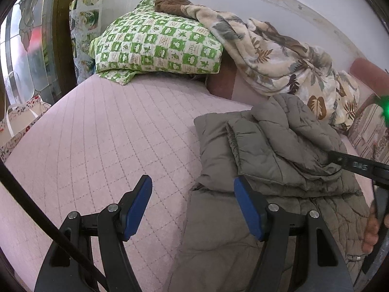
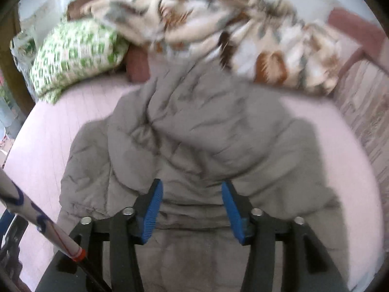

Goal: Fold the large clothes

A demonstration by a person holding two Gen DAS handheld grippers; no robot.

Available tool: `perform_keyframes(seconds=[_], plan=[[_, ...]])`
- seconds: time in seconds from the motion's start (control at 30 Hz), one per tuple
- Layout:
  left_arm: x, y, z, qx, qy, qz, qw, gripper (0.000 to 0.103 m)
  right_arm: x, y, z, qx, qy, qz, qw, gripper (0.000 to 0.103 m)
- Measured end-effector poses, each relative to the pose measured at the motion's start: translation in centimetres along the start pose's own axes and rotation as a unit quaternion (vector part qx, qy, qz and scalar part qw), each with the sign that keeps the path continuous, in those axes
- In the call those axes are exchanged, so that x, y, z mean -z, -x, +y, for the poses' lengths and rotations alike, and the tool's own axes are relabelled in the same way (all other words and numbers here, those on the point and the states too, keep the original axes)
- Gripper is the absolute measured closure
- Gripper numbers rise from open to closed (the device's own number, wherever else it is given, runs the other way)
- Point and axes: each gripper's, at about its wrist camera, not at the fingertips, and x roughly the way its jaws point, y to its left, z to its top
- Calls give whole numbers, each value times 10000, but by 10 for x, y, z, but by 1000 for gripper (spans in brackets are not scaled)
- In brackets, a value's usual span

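Note:
A grey-olive padded jacket (image 1: 267, 160) lies partly folded on the pink quilted bed (image 1: 109, 133), its upper half laid over the lower half. My left gripper (image 1: 193, 194) is open and empty, above the jacket's left edge and the bare bed. In the right wrist view the jacket (image 2: 194, 133) fills the middle, blurred by motion. My right gripper (image 2: 192, 199) is open just above the jacket, with nothing between its blue pads. The right gripper's black finger (image 1: 352, 164) shows at the right edge of the left wrist view, over the jacket.
A green checked pillow (image 1: 155, 43) and a leaf-patterned blanket (image 1: 279, 56) lie along the wall at the back of the bed. A printed bag (image 1: 17, 126) stands off the bed's left edge. A reddish bolster (image 1: 372, 75) lies at far right.

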Motion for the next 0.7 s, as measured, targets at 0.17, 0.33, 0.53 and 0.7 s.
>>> perform_keyframes(seconds=[0.17,0.33,0.53,0.7], plan=[[4,-2,-4,-66,-75,87,9999,34,12,-25,-24,322,-229,376,9985,38],[5,3,-8,-180,-188,56,9996,34,23,-60,-47,-37,-802,972,9920,38],[13,6,-12,-354,-340,15,9988,34,36,1,-67,-94,-426,564,9975,37],[23,13,-15,-443,-413,18,9982,34,68,44,-115,-89,-457,474,9978,32]])
